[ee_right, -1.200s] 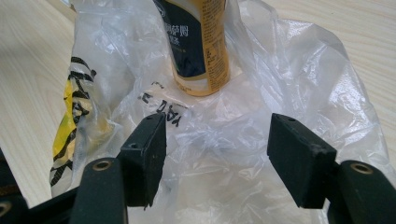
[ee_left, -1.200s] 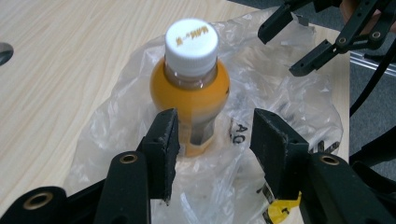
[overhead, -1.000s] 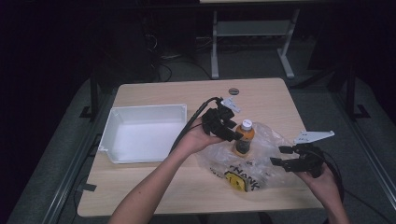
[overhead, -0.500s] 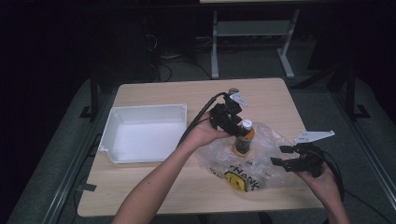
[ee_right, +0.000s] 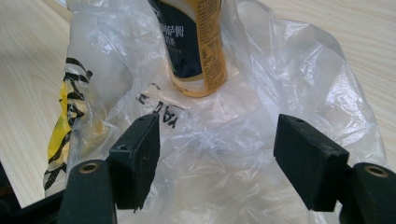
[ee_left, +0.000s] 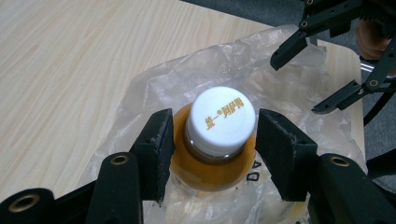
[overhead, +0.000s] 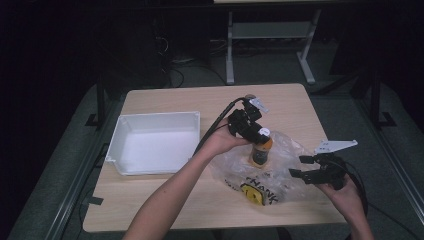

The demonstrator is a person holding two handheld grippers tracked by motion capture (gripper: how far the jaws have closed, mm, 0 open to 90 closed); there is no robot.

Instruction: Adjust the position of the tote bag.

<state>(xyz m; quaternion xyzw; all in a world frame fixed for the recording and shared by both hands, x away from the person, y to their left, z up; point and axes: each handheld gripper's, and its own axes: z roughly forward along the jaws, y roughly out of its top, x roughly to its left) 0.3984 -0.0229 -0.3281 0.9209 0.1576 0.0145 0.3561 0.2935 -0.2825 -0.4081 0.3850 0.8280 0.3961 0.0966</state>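
Observation:
An orange drink bottle [overhead: 260, 151] with a white cap [ee_left: 224, 116] stands upright on a crumpled clear plastic bag [overhead: 282, 177] printed in yellow and black. My left gripper [overhead: 261, 136] comes down over it from the left. Its jaws have just been closing, and its pads [ee_left: 156, 140] sit against the bottle's shoulder on both sides. My right gripper [overhead: 298, 167] hovers at the bag's right edge. Its jaws have just been opening and stand apart over the bag's film [ee_right: 303, 93]. The bottle's lower part [ee_right: 198, 46] shows beyond them.
A white empty tray [overhead: 120, 136] sits on the left half of the wooden table [overhead: 165, 200]. A small dark round thing [overhead: 250, 96] lies near the far edge. The person's left forearm [overhead: 170, 200] crosses the table's front middle. The right gripper [ee_left: 296, 86] also shows in the left gripper view.
My left gripper has moved right, from beside the bottle to over its cap, with the jaws now around its shoulder. The right gripper has stayed in place.

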